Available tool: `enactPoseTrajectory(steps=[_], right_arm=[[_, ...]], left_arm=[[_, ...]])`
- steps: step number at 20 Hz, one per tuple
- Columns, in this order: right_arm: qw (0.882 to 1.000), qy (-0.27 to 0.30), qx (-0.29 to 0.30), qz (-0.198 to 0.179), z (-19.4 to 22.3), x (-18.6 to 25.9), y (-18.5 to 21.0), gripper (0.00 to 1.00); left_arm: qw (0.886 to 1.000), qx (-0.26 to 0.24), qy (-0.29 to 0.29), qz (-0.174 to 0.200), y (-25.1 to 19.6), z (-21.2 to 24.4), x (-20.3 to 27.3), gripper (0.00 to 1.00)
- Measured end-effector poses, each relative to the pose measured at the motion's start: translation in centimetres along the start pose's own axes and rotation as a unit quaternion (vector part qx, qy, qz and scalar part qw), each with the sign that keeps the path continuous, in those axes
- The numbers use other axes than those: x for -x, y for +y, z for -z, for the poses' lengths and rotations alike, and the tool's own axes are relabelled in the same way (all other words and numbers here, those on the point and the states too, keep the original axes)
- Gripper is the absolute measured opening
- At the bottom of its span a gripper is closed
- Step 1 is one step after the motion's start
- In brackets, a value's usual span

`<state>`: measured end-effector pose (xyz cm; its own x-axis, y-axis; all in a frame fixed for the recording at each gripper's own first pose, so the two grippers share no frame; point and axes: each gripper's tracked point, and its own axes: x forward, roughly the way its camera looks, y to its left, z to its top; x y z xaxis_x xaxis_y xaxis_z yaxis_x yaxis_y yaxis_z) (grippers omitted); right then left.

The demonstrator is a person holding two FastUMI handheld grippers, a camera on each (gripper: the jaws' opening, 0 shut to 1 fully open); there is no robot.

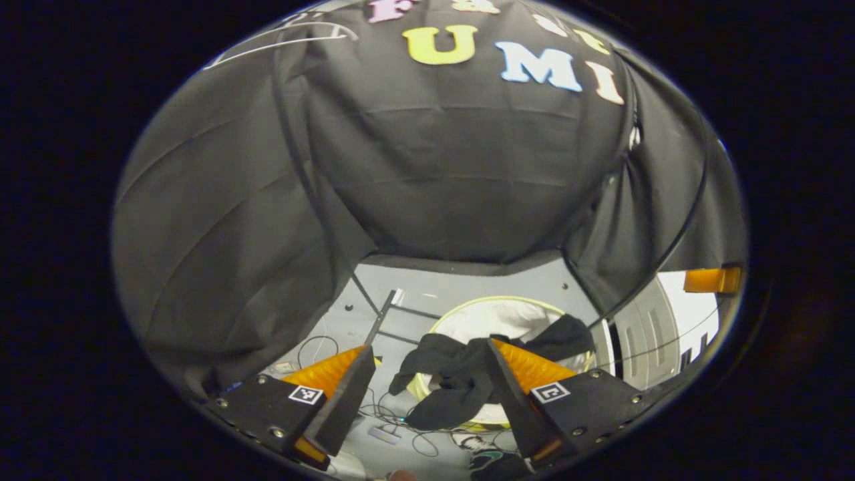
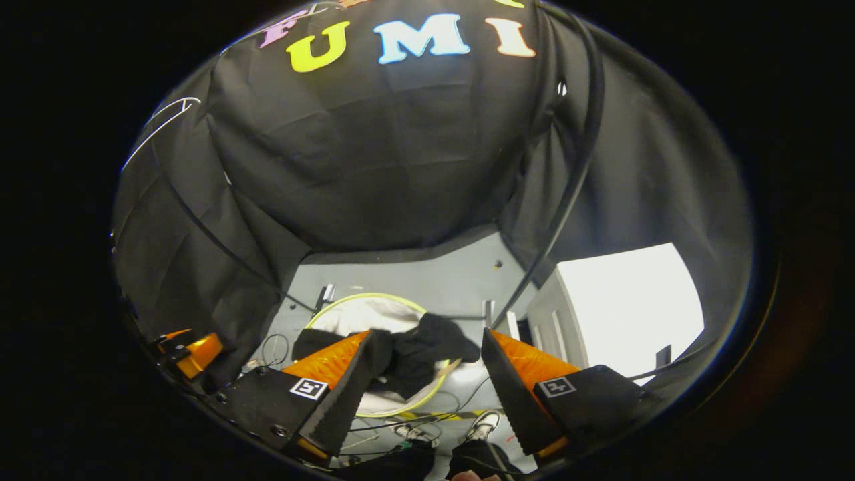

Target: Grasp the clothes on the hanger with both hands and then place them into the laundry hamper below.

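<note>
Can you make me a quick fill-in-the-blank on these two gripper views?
1. The black garment is draped over the hamper's ____.
2. Both grippers' jaws stand ____.
3. The hamper stands on the ____.

Missing words: rim; open; floor

The clothes (image 1: 461, 377) are seen to be soft, matt black cloth, crumpled over the rim of the laundry hamper (image 1: 467, 319), whose pale fabric lining looks smooth. The floor (image 1: 461, 284) is a matt grey, smooth surface. The booth wall is matt, creased cloth.
</note>
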<state>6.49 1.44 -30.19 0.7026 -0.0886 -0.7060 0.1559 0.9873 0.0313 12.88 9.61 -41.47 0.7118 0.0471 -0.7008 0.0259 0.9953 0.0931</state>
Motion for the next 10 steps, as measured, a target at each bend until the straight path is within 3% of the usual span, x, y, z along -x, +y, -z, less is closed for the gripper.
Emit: enactPoseTrajectory(steps=[4,7,10], right_arm=[[0.992,-0.128,0.022,0.007,-7.3,3.7,-3.5,0.98],[0.98,-0.19,0.061,-0.024,-11.2,7.4,-4.1,0.98],[0.962,-0.261,0.058,-0.062,-15.8,11.8,-4.6,0.93]], left_arm=[[0.994,0.013,-0.096,-0.043,-0.3,-6.3,8.6,0.96],[0.98,0.039,-0.182,-0.063,-2.8,-11.8,16.2,0.96],[0.962,0.061,-0.256,-0.076,-5.9,-16.6,23.0,0.96]])
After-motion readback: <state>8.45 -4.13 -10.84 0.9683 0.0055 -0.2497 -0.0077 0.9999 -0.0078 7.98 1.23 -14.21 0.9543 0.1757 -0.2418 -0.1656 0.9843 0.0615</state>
